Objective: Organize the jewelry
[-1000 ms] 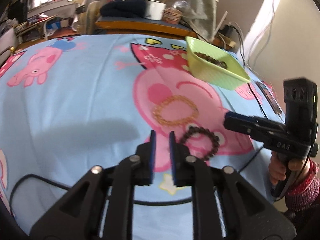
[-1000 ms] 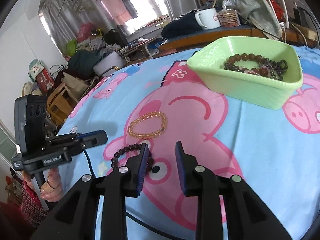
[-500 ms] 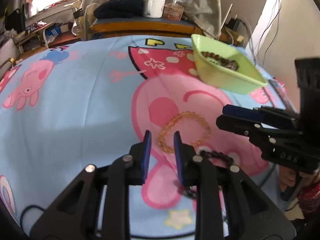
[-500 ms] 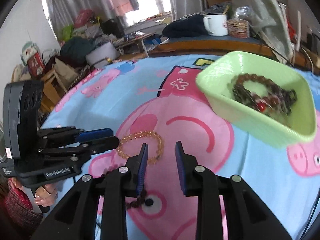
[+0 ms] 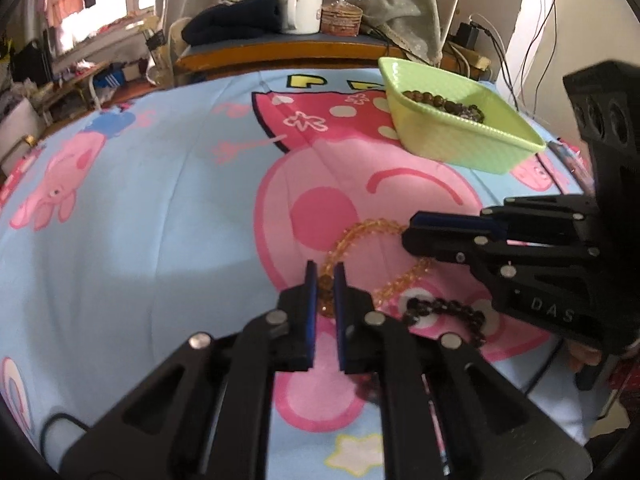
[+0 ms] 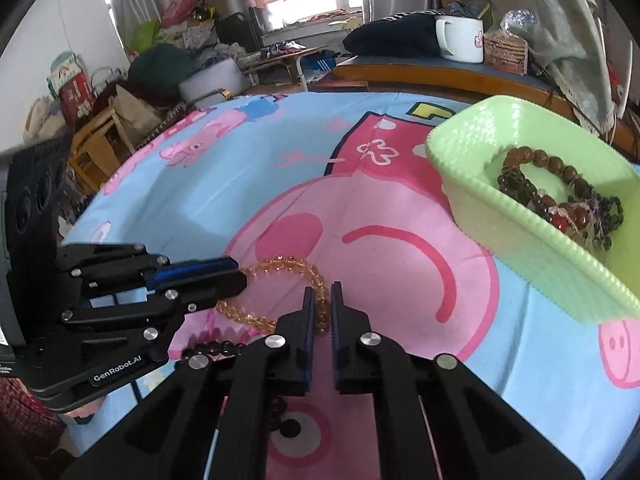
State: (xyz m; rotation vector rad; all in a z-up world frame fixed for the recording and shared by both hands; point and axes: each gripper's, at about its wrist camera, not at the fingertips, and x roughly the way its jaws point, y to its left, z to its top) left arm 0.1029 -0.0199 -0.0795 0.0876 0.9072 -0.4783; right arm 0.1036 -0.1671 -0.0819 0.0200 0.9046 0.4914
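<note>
Both claws are down on the same piece: the left claw [image 5: 325, 280] has its blue-padded fingers nearly together with the amber translucent bead bracelet [image 5: 362, 236] between them, clamped on one side of the loop, and the right claw [image 6: 321, 304] is pinched on the opposite side of that bracelet [image 6: 280, 264]. Two claws, one amber loop stretched flat between them on the blue cartoon-pig bedsheet [image 5: 140, 200]. A second loose piece, the dark round-bead bracelet [image 5: 444, 312], lies just beside the amber one, nearer the handles and partly under the right claw's frame. Beyond, the pale green plastic tray [image 6: 520, 216] sits well apart toward the far right of the bed, holding a tangle of brown, dark and red bead strands [image 6: 560, 192]; I can't count those exactly. Open sheet spreads wide to the left of the left claw. Past the far edge of the bed, a white enamel mug [image 6: 460, 38] stands on a wooden shelf [image 5: 280, 46].
</note>
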